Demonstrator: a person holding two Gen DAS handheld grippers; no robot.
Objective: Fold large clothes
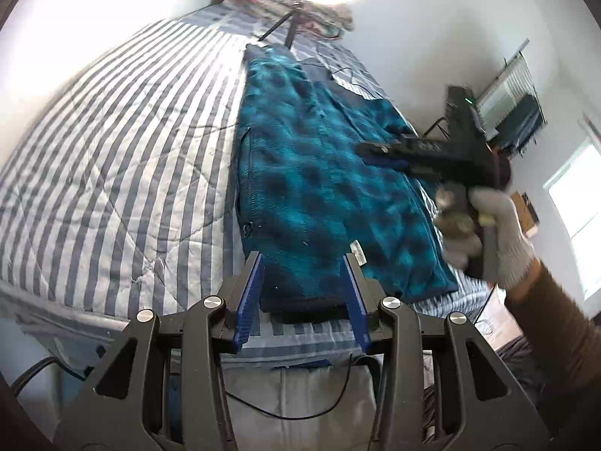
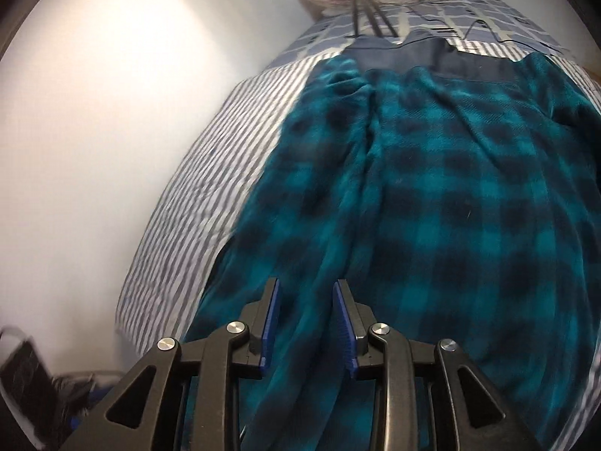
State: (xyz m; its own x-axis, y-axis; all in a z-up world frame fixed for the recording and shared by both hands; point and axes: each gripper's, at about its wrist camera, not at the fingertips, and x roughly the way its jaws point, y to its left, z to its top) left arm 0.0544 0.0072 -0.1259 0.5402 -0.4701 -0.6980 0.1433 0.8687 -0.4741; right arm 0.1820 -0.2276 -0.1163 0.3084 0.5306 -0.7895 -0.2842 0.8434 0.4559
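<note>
A teal and dark checked fleece garment (image 1: 311,173) lies lengthwise on the striped bed (image 1: 124,158), with a dark hem at its near end. My left gripper (image 1: 304,267) is open, its blue pads on either side of that near hem, just above it. My right gripper (image 1: 379,150) hovers over the garment's right side, held by a gloved hand (image 1: 499,225). In the right wrist view the right gripper (image 2: 306,293) is open over the checked fleece (image 2: 432,188), with nothing between its pads.
A patterned pillow or blanket pile (image 1: 293,3) and a black tripod (image 1: 285,26) sit at the bed's far end under a bright lamp. A window (image 1: 578,206) and wall unit (image 1: 514,105) are on the right. Cables hang below the bed's near edge.
</note>
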